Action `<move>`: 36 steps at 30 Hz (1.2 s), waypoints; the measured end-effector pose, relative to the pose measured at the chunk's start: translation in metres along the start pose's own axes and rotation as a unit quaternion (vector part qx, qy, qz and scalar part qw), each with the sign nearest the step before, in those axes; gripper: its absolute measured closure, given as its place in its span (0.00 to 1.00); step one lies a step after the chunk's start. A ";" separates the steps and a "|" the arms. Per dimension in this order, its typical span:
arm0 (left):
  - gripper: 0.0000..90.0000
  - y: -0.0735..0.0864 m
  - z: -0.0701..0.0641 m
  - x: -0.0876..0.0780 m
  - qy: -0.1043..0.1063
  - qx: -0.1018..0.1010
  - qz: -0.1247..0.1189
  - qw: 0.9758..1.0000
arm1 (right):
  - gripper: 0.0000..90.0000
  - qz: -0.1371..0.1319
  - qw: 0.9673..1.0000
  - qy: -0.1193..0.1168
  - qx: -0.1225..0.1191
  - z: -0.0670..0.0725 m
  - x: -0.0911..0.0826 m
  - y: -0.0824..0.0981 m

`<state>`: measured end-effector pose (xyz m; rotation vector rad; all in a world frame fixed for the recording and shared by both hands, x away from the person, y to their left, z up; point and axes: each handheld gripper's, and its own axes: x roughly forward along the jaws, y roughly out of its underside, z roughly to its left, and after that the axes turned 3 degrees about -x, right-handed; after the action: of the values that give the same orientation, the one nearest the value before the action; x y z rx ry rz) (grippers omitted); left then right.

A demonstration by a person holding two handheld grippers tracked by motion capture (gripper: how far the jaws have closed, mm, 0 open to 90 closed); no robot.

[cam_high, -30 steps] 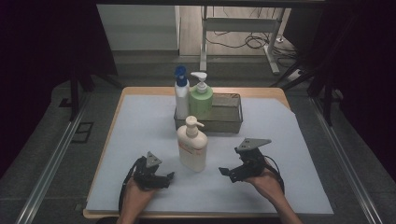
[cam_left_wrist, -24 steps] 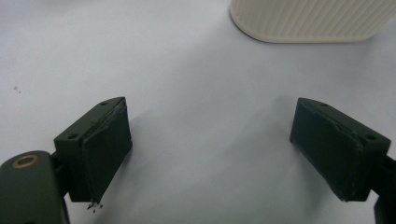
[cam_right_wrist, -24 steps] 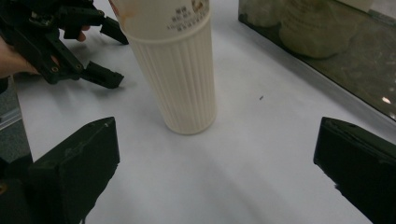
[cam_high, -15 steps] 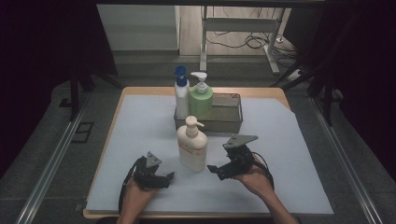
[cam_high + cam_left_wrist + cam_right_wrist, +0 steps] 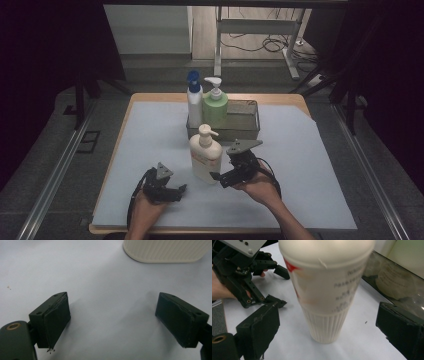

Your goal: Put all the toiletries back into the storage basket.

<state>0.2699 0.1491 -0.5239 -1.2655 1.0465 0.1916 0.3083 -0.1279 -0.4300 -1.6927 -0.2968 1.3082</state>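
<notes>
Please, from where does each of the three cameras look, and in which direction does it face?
High view: above the person's side, facing forward and down on the table; both hands, left gripper, right gripper.
Left gripper view: on the left gripper, facing the sheet; open jaws.
Right gripper view: on the right gripper, facing the cream pump bottle between its open jaws, which have just been closing.
Shared: all show that bottle.

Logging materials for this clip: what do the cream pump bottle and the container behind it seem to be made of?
The cream pump bottle looks like opaque matte plastic: moulded vertical ribs ring its lower body and print sits on the wall. The container behind it seems to be see-through plastic or glass with a darker rim; in the right gripper view a bottle shows through its glossy wall. Which of the two, I cannot tell.
</notes>
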 end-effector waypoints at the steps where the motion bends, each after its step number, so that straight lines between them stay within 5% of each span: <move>1: 0.13 0.000 0.000 0.000 0.000 0.000 0.000 1.000 | 0.07 0.000 1.000 0.002 -0.002 0.000 0.001 -0.001; 25: 0.13 0.000 0.000 0.000 0.000 0.000 -0.001 1.000 | 0.25 0.000 1.000 0.023 -0.014 0.013 0.031 -0.028; 36: 0.13 0.000 0.000 0.000 0.000 -0.001 -0.001 1.000 | 0.39 -0.010 1.000 0.025 -0.008 0.009 0.029 -0.032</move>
<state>0.2700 0.1490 -0.5240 -1.2672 1.0458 0.1912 0.3228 -0.0872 -0.4232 -1.7282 -0.2939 1.2506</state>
